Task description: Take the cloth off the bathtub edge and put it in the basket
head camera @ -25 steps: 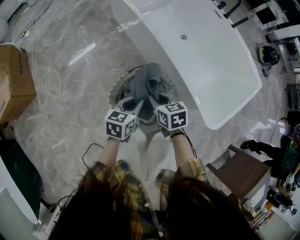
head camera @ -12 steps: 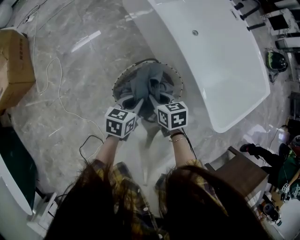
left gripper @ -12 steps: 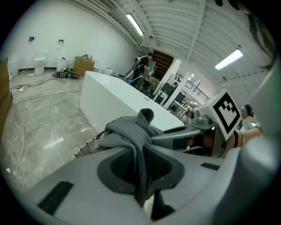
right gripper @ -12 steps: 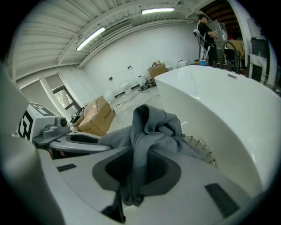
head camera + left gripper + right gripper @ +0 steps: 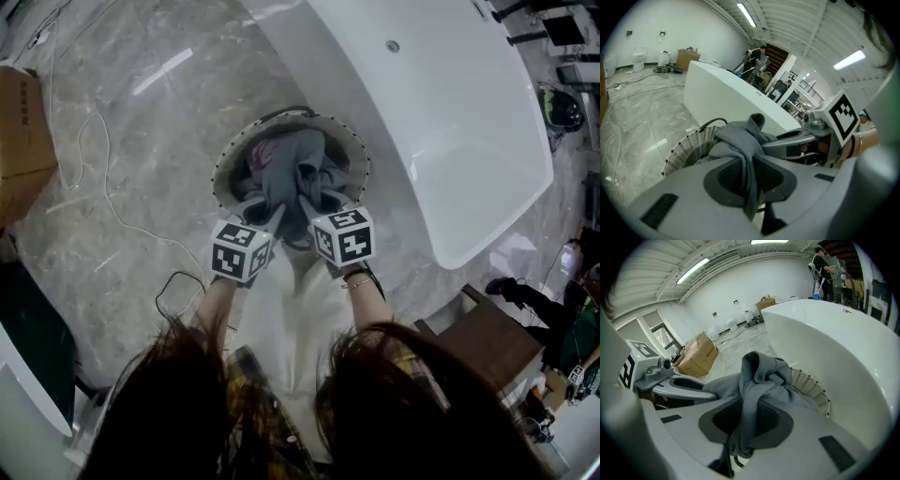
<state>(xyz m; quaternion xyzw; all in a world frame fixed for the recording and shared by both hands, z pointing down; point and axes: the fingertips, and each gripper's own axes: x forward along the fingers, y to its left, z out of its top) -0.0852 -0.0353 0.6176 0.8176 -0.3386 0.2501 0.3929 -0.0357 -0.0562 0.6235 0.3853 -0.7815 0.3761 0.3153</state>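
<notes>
1. We look down from the head camera at a grey marble floor (image 5: 141,141). A round wicker basket (image 5: 221,165) stands on it, just beside the outer wall of a white bathtub (image 5: 450,141).
2. The grey cloth (image 5: 292,167) is off the tub edge. It hangs bunched over the basket's opening, gathered between the two grippers. We cannot tell whether its lower folds rest on what lies inside.
3. The left gripper (image 5: 746,174) is clamped on the cloth – in its own view a twisted grey fold runs down between the jaws, pinched tight where the dark pads meet.
4. The right gripper (image 5: 749,422) grips the cloth in the same way – a thick fold drops between its closed jaws, with a loose end dangling beneath.
5. The two grippers sit side by side, close together, at the near rim of the basket, each with its marker cube facing up.
6. A small patch of pinkish fabric (image 5: 266,150) shows inside the basket, beside the grey cloth.
7. A cardboard box (image 5: 23,141) stands at the left edge of the head view, and a thin pale cable (image 5: 105,192) trails across the floor between it and the basket.
</notes>
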